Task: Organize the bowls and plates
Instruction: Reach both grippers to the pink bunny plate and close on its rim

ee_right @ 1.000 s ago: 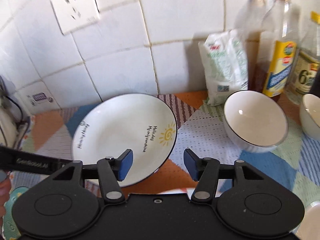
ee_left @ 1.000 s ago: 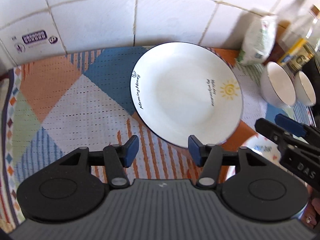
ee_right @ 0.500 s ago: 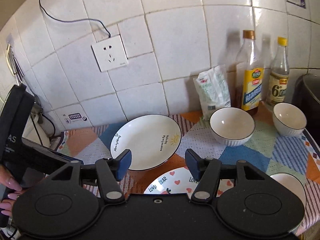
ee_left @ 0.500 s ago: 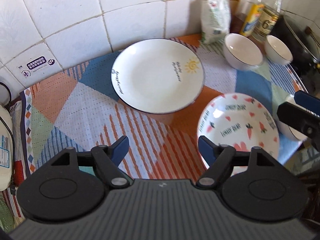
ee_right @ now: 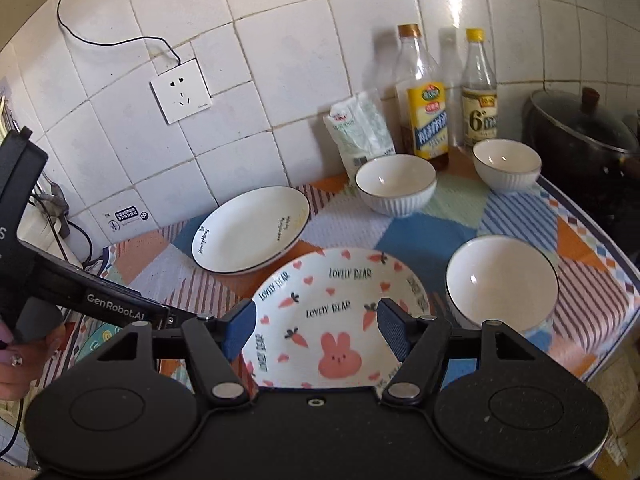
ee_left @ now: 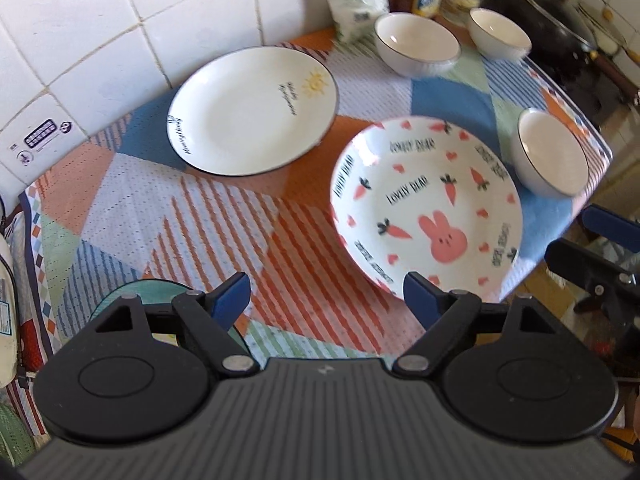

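A white plate with a sun drawing lies at the back left of the patterned cloth. A rabbit-and-carrot plate lies in front of it. Three white bowls stand around: one at the back, one at the back right, one at the front right. My left gripper is open and empty, above the cloth's front. My right gripper is open and empty, above the rabbit plate's near edge.
A white bag and two bottles stand against the tiled wall. A dark lidded pot sits at the right. A teal dish shows partly under my left gripper. The cloth's right edge drops off.
Both grippers have pulled back and up from the white plate, so the rabbit plate and all three bowls are now in view. Both stay open.
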A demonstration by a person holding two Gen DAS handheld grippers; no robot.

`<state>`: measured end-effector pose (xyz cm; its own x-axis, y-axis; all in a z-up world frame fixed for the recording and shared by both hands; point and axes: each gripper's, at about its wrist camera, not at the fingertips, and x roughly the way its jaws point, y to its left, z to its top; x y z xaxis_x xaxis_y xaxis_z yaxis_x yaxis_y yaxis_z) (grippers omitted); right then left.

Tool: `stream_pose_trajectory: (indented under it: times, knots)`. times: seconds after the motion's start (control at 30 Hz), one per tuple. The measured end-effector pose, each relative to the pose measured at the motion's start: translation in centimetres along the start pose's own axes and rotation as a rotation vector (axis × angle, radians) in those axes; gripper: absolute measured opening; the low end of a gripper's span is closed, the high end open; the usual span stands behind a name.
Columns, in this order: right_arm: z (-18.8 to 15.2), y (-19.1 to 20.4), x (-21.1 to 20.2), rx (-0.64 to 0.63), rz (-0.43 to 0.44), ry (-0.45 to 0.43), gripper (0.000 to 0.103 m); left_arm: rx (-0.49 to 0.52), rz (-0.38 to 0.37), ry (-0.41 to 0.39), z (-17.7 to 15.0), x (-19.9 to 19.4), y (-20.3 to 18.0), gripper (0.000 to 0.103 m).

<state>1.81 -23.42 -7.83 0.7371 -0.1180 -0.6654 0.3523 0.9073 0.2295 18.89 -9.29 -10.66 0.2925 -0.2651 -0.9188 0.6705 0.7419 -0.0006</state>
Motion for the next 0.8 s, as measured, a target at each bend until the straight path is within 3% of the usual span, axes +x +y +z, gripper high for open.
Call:
stream_pose_trajectory:
  times: [0.2,0.33,0.63,0.8]
  knots:
    - [-2.0,-1.0,-0.4,0.011,-0.039,-0.002,0.072,0.044,0.005,0.018,-0.2,0.9,-1.6,0.084]
    - [-2.8,-1.6,0.1,0.034,-0.109,-0.021,0.072,0.067,0.034,0.025,-0.3,1.9,-2.0,0.087]
    - [-4.2,-3.0,2.8,0.06,-0.162,-0.064,0.072,0.042,0.052,0.007,-0.4,4.7,-1.3,0.09]
    - [-5.1,-4.0,4.9,0.088,-0.154,-0.03,0.072,0.013,0.019,0.003,-0.3,6.0,-0.9,0.09]
